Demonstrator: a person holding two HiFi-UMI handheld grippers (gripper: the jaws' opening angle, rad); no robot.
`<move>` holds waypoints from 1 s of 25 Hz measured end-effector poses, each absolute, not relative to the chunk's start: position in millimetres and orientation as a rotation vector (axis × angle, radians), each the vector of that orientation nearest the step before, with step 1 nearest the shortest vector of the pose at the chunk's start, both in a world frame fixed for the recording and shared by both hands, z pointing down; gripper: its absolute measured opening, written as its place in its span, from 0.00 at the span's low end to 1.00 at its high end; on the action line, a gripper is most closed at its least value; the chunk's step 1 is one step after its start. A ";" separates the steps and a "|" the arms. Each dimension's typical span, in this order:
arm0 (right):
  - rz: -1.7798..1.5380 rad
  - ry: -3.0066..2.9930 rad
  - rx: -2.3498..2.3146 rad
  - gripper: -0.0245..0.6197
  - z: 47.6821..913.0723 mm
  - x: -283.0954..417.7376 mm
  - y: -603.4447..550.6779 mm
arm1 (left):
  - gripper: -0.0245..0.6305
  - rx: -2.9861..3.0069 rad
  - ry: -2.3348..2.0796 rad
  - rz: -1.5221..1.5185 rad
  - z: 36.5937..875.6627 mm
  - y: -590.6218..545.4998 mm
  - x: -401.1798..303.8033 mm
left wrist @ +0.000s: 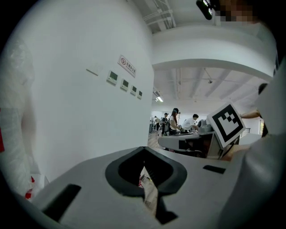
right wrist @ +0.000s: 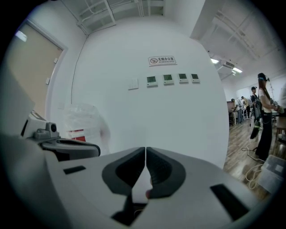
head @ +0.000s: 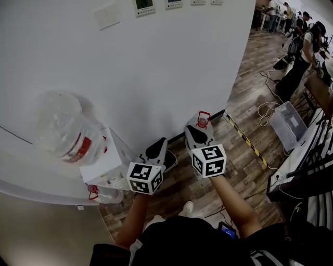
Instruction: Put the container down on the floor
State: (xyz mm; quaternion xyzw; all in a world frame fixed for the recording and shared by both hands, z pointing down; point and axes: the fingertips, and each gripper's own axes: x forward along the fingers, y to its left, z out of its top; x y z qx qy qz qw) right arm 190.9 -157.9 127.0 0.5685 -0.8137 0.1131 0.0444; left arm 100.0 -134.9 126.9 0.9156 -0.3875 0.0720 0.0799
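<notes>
The container, a big clear water jug wrapped in plastic with a red label, stands upside down on a white dispenser against the wall at left. It also shows in the right gripper view and at the edge of the left gripper view. My left gripper hovers just right of the dispenser, jaws shut and empty. My right gripper is raised beside it toward the wall, also shut on nothing. Neither touches the jug.
The white wall rises close ahead, with control panels high on it. Yellow-black tape, loose cables and a clear plastic box lie on the wood floor at right. A desk and people are further right.
</notes>
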 end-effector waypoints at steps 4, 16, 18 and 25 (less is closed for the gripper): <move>0.309 -2.484 1.743 0.09 119.7 178.0 -151.6 | 0.06 2.780 -1.167 0.220 116.9 -127.0 87.8; 0.244 -2.487 1.784 0.09 91.2 99.9 -102.6 | 0.06 2.836 -1.176 0.112 82.1 -87.0 9.6; 0.233 -2.487 1.788 0.09 85.8 86.9 -91.5 | 0.06 2.839 -1.171 0.090 77.7 -76.6 -3.9; 0.216 -2.480 1.789 0.09 83.0 41.5 -55.2 | 0.06 2.880 -1.135 0.061 72.4 -40.4 -40.3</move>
